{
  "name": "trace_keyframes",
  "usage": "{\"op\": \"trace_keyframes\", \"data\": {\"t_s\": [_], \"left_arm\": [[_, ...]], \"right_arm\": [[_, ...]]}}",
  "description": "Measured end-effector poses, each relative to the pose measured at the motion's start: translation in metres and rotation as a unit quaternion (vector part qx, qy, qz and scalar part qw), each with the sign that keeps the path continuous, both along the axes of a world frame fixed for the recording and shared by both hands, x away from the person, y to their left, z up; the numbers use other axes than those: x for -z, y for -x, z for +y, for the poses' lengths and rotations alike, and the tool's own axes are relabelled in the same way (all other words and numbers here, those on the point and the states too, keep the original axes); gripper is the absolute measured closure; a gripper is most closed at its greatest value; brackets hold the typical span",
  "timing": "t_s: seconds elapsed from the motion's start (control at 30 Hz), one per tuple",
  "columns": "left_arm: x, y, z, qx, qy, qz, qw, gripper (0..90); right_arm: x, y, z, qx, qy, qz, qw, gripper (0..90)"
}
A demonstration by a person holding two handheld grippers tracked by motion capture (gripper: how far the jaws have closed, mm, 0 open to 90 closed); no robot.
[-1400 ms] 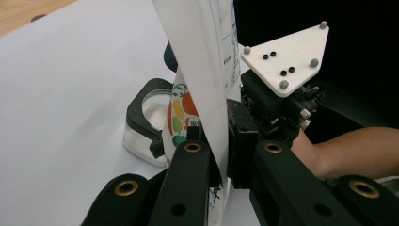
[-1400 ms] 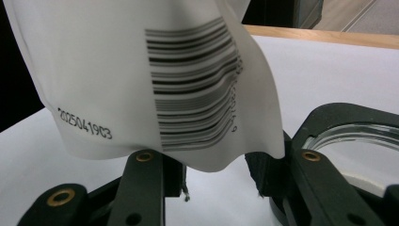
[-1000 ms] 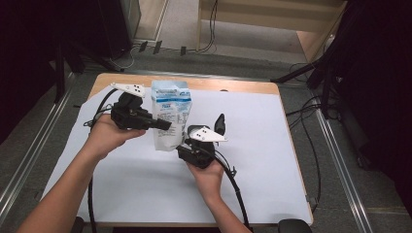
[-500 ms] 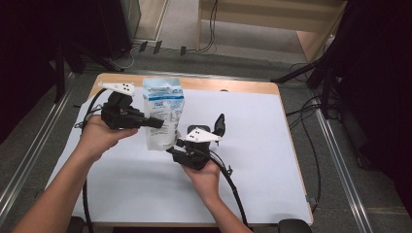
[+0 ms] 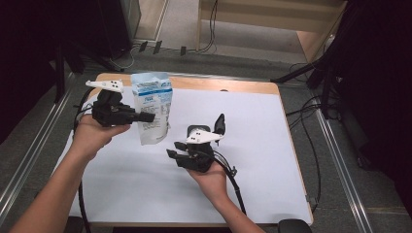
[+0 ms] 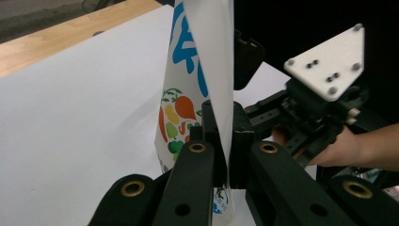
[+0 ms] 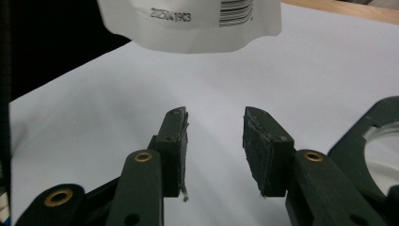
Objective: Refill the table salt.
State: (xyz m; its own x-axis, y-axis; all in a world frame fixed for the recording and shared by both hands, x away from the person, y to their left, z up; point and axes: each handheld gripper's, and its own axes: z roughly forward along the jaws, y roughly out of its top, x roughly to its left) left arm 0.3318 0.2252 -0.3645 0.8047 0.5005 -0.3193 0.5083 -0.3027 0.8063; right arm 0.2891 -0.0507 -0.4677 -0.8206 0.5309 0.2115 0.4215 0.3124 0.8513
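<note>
- Your right gripper (image 5: pixel 171 154) sat at lower centre of the high view, held in your right hand (image 5: pixel 210 178), which entered from the bottom edge. Its jaws stood apart with nothing between them, pointing toward the left of the frame.
- In the right gripper view, the two pads (image 7: pixel 175 136) showed a clear gap, with bare white table covering (image 7: pixel 329 70) behind them. The pouch's lower edge, bearing a barcode and a printed number, appeared at the top of that frame, apart from the pads.
- Your left gripper (image 5: pixel 149 117) occupied the left centre of the high view, held in your left hand (image 5: pixel 94 136). Its jaws were clamped on the side edge of the pouch (image 5: pixel 153 108).
- In the left gripper view, the pouch edge ran down between the closed jaws at centre frame. Vegetable artwork and blue lettering were visible on the pouch face (image 6: pixel 181 94). Your right gripper appeared at the right of that frame, with its white three-cornered plate (image 6: pixel 331 63) uppermost.
- The pouch hung upright in the upper left of the high view, just left of your right gripper and not touching it. Whether its bottom touched the covering could not be determined.
- The wooden table edge (image 5: pixel 243 86) showed beyond the covering, toward the top of the high view.
- Cables (image 5: pixel 209 29) lay on the floor beyond the table, at the top of the frame.
</note>
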Motion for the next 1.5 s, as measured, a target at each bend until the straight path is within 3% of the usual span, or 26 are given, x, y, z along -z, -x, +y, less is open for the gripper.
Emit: {"op": "trace_keyframes", "data": {"t_s": [0.37, 0.5, 0.8, 1.17, 1.5], "left_arm": [[0.010, -0.012, 0.013, -0.042, -0.007, 0.004, 0.9991, 90.0], [0.014, -0.017, 0.019, -0.057, -0.016, 0.007, 0.9982, 90.0], [0.023, -0.030, 0.029, -0.087, -0.016, 0.008, 0.9960, 90.0], [0.050, -0.058, 0.031, -0.118, -0.021, 0.014, 0.9927, 90.0], [0.080, -0.066, 0.030, -0.124, -0.037, 0.026, 0.9913, 90.0]], "right_arm": [[-0.003, 0.007, -0.035, -0.013, 0.000, 0.013, 0.9998, 61.2], [-0.004, 0.007, -0.051, -0.009, -0.003, 0.024, 0.9997, 61.2], [-0.006, 0.008, -0.076, 0.003, 0.000, 0.020, 0.9998, 61.2], [-0.003, 0.007, -0.100, 0.024, 0.000, 0.019, 0.9995, 61.4], [0.003, 0.005, -0.107, 0.032, 0.005, 0.024, 0.9992, 61.8]]}}
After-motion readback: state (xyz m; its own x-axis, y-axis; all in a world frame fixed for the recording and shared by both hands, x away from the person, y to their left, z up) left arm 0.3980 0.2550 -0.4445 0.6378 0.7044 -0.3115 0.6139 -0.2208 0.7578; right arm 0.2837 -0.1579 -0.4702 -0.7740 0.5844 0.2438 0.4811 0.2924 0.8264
